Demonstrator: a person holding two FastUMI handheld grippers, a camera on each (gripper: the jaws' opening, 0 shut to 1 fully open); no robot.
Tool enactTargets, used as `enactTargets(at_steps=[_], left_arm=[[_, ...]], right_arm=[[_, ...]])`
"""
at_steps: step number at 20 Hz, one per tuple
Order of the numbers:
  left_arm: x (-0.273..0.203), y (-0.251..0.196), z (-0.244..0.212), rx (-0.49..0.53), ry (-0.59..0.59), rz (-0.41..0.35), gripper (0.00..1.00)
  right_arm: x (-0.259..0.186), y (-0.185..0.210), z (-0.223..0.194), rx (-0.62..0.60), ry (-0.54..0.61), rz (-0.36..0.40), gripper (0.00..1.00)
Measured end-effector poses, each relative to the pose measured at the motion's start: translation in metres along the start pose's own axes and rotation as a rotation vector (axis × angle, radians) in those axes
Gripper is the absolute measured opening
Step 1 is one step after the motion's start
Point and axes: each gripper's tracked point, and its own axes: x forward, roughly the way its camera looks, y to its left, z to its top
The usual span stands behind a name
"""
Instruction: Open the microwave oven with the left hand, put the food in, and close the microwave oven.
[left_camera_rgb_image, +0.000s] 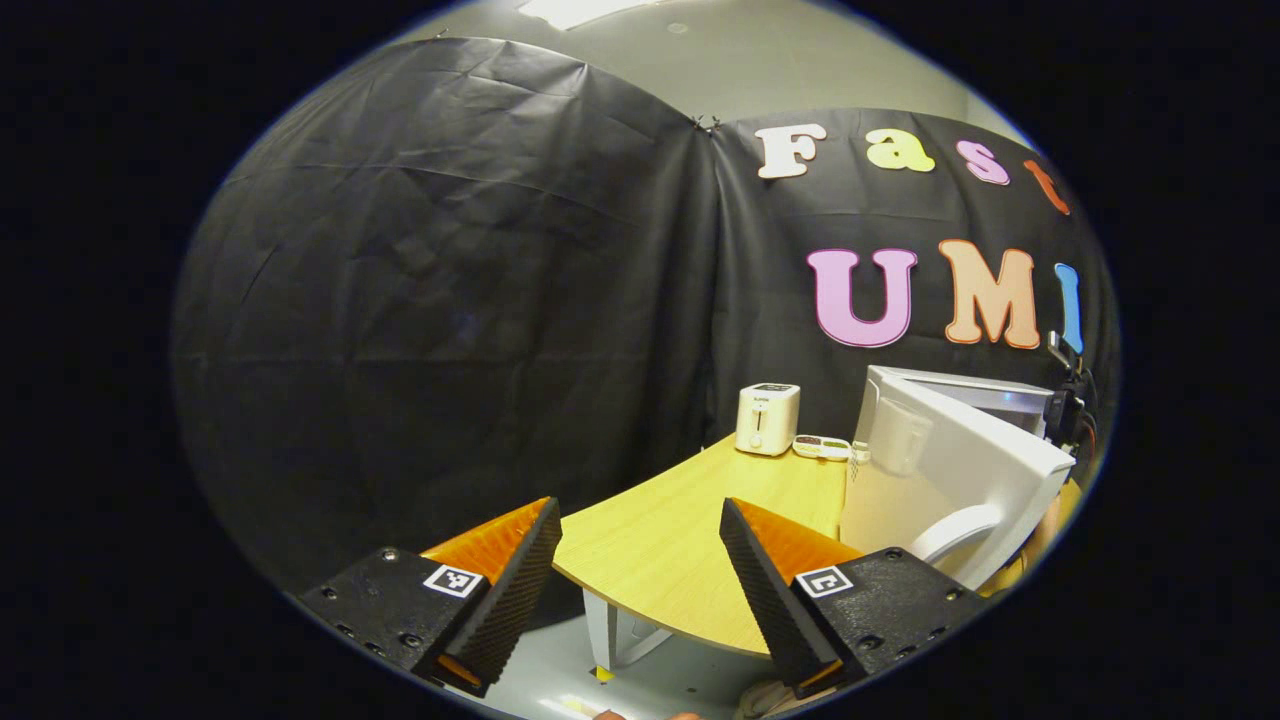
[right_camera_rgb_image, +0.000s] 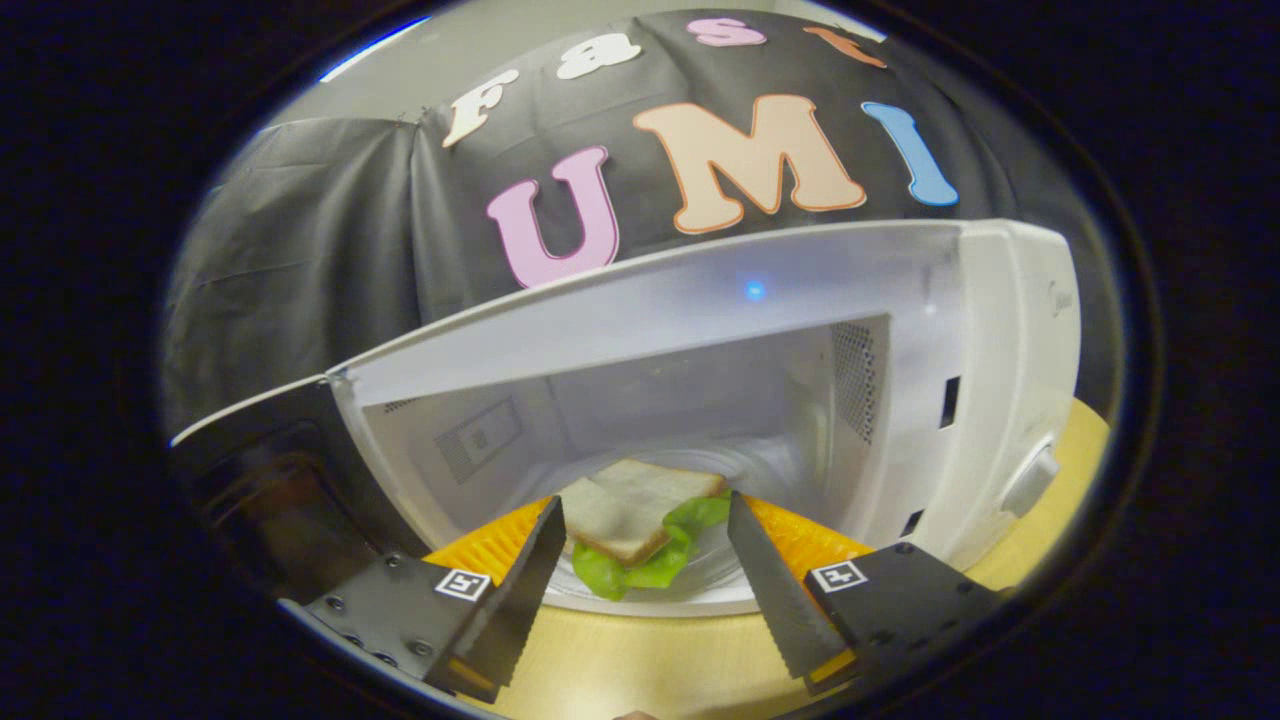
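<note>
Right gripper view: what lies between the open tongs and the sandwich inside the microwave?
Nothing but bare table edge and the plate rim; the right tongs sit open before the sandwich in the microwave.

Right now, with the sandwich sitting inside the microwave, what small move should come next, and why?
Probably draw the right gripper straight back out of the doorway. Its fingers stand open on either side of the sandwich, which lies inside the microwave on the glass plate, so the placing looks done. The door is open, and the left gripper, open and empty, can then swing it shut.
</note>
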Motion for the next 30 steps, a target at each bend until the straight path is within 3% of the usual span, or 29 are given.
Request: enactTargets(at_steps=[3,7,8,9,10,11,15,16,18,23,27,28,30], left_arm=[[-0.004,-0.007,0.0,0.006,0.004,-0.023,0.94],[-0.009,-0.021,-0.002,0.004,0.019,-0.071,0.8],[-0.009,-0.025,-0.003,0.007,0.024,-0.085,0.71],[-0.01,-0.029,-0.004,0.013,0.028,-0.095,0.7],[-0.011,-0.031,-0.004,0.023,0.037,-0.102,0.64],[-0.012,-0.034,-0.006,0.034,0.047,-0.11,0.58],[-0.019,-0.045,-0.003,0.055,0.057,-0.145,0.39],[-0.02,-0.048,-0.002,0.051,0.055,-0.151,0.25],[-0.021,-0.052,-0.003,0.043,0.061,-0.16,0.18],[-0.028,-0.071,0.0,0.022,0.066,-0.217,0.05],[-0.038,-0.091,0.008,0.028,0.042,-0.282,0.04],[-0.04,-0.095,0.011,0.037,0.034,-0.292,0.04],[-0.04,-0.097,0.012,0.068,0.027,-0.283,0.03]], right_arm=[[-0.033,0.0,0.012,-0.043,-0.021,0.041,0.92],[-0.071,-0.013,0.025,-0.095,-0.04,0.049,0.92],[-0.081,-0.016,0.029,-0.097,-0.046,0.051,0.92],[-0.088,-0.018,0.033,-0.097,-0.055,0.052,1.0],[-0.097,-0.021,0.038,-0.098,-0.071,0.049,1.0],[-0.106,-0.025,0.044,-0.105,-0.088,0.047,0.92],[-0.135,-0.048,0.05,-0.139,-0.106,0.009,0.92],[-0.142,-0.055,0.049,-0.145,-0.093,-0.006,0.92],[-0.155,-0.069,0.052,-0.157,-0.091,-0.033,0.92],[-0.192,-0.108,0.07,-0.189,-0.13,-0.108,0.92],[-0.219,-0.143,0.085,-0.179,-0.169,-0.168,0.92],[-0.226,-0.153,0.087,-0.174,-0.173,-0.191,0.99],[-0.24,-0.178,0.094,-0.174,-0.191,-0.264,0.99]])
